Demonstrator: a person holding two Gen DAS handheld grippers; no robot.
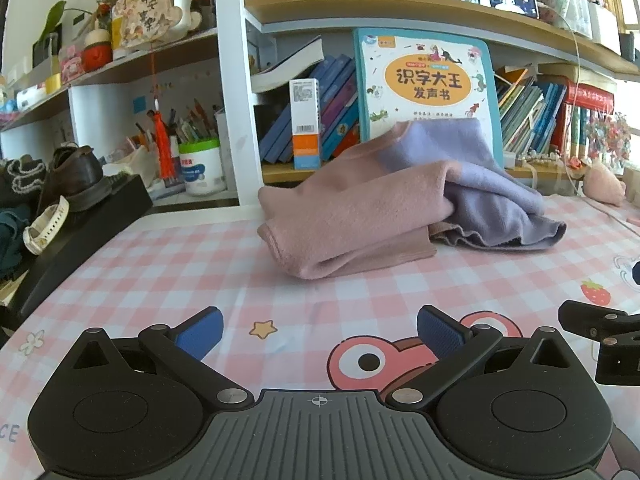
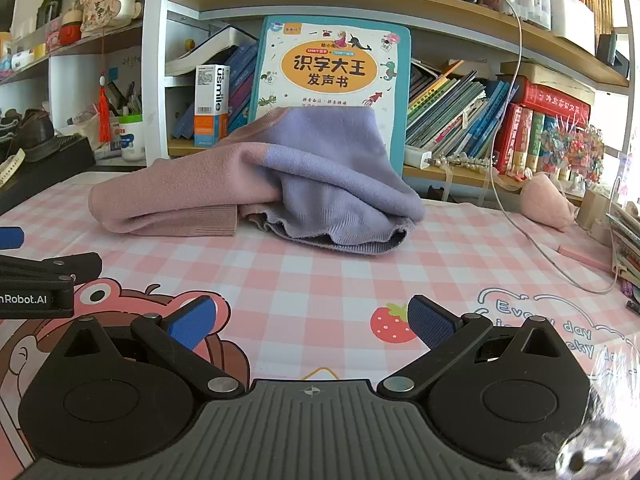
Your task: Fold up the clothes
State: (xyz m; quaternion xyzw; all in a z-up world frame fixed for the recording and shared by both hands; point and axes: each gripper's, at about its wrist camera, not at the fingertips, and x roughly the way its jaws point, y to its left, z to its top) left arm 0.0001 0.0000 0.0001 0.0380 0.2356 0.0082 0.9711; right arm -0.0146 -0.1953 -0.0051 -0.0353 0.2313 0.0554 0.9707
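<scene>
Hovering low over the table: left gripper with jaws spread, nothing between the blue pads; right gripper same, jaws spread and empty. Both sit near the table's front edge, side by side; the right one's black linkage shows at 3 o'clock in the left view, the left one's at 9 o'clock in the right view. Sweater, pink and lilac, lies bunched at 12 o'clock of both grippers, well apart from the fingertips, on the pink checked cloth. Its upper edge leans against the big teal book standing behind it. Pink half toward 10 o'clock, with a ribbed cuff lying flat on the cloth; lilac half toward 1 o'clock, hem rumpled on the cloth. Containers: white jar at 10 o'clock in the left view holds pens and pencils, with a red tassel hanging in front of it. Black box at 9 o'clock carries a brown shoe and a white watch on top; contents cannot be seen. Shelf behind holds rows of leaning books and an upright white-orange carton. Small pink plush at 2 o'clock on the table, with a white cable running past it.
</scene>
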